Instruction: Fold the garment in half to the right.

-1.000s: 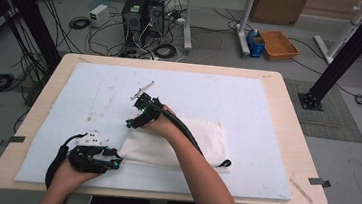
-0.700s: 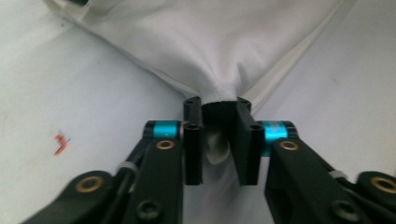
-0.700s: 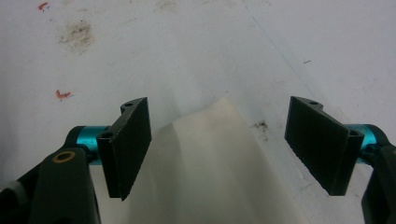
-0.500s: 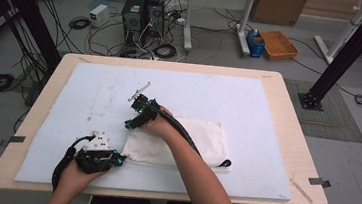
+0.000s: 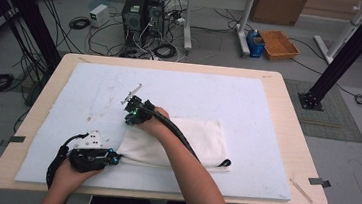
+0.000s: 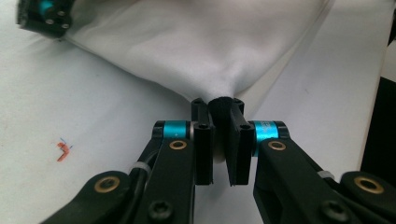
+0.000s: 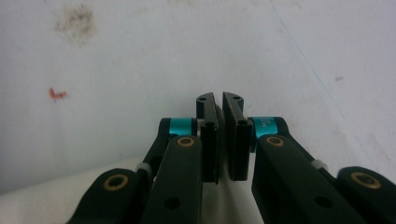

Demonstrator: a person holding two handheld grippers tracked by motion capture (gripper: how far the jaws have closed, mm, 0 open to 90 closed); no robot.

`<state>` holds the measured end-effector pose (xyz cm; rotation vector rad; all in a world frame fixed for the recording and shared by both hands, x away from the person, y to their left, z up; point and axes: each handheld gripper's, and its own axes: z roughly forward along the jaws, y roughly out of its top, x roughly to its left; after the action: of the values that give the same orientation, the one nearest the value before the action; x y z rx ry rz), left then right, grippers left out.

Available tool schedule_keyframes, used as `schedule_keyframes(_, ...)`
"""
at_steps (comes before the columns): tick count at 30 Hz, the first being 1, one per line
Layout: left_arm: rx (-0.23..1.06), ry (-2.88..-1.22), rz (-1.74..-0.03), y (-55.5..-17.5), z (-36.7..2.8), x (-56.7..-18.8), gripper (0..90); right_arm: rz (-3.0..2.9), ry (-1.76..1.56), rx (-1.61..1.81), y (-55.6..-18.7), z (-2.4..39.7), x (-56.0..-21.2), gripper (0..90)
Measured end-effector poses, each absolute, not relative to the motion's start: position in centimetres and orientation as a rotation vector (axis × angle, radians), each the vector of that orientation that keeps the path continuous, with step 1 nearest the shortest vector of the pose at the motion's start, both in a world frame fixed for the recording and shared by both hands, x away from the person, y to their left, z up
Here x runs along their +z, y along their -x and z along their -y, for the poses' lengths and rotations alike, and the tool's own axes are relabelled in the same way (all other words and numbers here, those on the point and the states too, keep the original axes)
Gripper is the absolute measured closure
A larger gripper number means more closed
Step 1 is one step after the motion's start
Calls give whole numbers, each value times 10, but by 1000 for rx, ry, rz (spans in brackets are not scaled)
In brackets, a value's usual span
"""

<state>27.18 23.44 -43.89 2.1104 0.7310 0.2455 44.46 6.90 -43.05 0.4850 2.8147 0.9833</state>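
Lower left of the high view: left gripper (image 5: 108, 156), clenched on a corner of the cloth (image 5: 190, 143).
Left gripper view, centre: cloth (image 6: 196, 51) bunched to a point between the closed jaws, fanning toward the top of the frame.
Middle left of the high view: right gripper (image 5: 129, 104), at the cloth's upper left corner, hand on the fabric.
Right gripper view: right gripper (image 7: 218, 105) with jaws nearly together, a thin slit between; nothing seen in it, so holding or not cannot be told; cloth (image 7: 56, 200) along the bottom edge, behind the tips.
Cloth's place: centre of the mat (image 5: 267, 120), lying flat, folded, lower left corner lifted slightly into the left jaws.
Risk one: corner slipping out of the left jaws under a pull, since little fabric sits in the grip.
Risk two: fold dragging askew, likely if one corner moves while the other stays pinned under the hand.
Risk three: cable (image 5: 185, 140) across the cloth snagging or rumpling it.
Edges: left gripper near the mat's bottom edge, little room lower.
Open room: bare mat toward the top and right of the frame.
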Motion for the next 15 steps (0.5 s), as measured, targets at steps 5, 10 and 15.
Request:
schedule_keyframes(5, 246, -2068, -722, -268, -242, -429, 831, -2770, -468, 1087, -439, -80, -417, 871)
schedule_keyframes(10, 235, -2003, -688, -263, -245, -415, 830, -2740, -442, 1186, -435, -80, -402, 870)
schedule_keyframes(15, 205, -1974, -645, -266, -236, -407, 830, -2712, -427, 1238, -434, -64, -389, 870)
